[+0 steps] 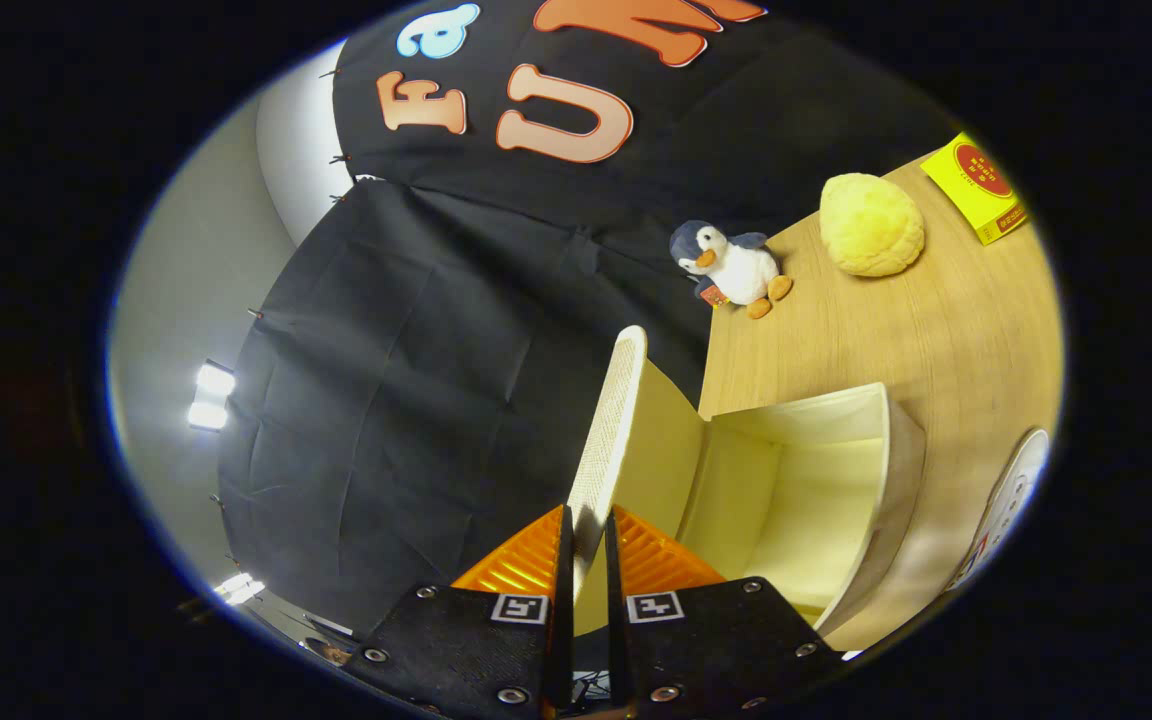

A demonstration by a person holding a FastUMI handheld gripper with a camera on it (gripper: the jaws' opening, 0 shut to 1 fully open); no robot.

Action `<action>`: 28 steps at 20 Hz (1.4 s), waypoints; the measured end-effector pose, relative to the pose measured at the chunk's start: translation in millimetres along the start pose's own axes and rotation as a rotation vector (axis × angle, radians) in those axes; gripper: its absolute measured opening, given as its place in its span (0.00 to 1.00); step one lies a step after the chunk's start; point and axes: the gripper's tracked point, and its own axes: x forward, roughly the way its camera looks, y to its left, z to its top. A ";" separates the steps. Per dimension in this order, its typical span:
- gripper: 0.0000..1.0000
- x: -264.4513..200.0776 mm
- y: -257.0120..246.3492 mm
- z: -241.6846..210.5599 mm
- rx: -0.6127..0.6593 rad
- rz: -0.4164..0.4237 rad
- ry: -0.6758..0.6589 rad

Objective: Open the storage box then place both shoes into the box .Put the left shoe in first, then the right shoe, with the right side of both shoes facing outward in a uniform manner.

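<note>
The hand-held gripper (586, 530) has its two fingers drawn close together, pinching the edge of the cream, mesh-textured lid (612, 430) of the pale cream storage box (816, 490). The lid stands swung up on edge, running away from the fingertips, and the box cavity beside it lies open and looks empty.

The opening step appears to be in hand and near its end. One white shoe with dark eyelets (1011, 505) lies on the light wooden counter (946, 320) just past the far wall of the box; which shoe it is cannot be told.

Farther off on the counter sit a small grey-and-white plush penguin (731, 265), a fluffy yellow ball (871, 225) and a flat yellow carton (976, 185).

The next move likely calls for parting the fingers to release the lid so it stays open, then reaching for the left shoe.
</note>
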 end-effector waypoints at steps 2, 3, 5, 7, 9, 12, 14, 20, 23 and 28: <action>0.12 11.9 14.1 1.7 0.005 0.005 -0.002; 0.12 20.5 21.9 1.8 -0.005 0.007 0.001; 0.12 37.9 35.6 -2.6 -0.033 -0.003 0.009; 0.12 57.8 51.8 -8.5 -0.067 -0.007 0.023; 0.13 81.9 62.2 -18.3 -0.093 -0.021 0.054; 0.13 120.8 72.9 -27.8 -0.132 -0.049 0.083; 0.13 150.1 74.9 -37.6 -0.148 -0.073 0.111; 0.13 216.3 65.2 -73.7 -0.176 -0.171 0.188; 0.13 241.0 51.4 -85.6 -0.171 -0.228 0.210; 0.13 265.4 35.3 -101.3 -0.141 -0.299 0.233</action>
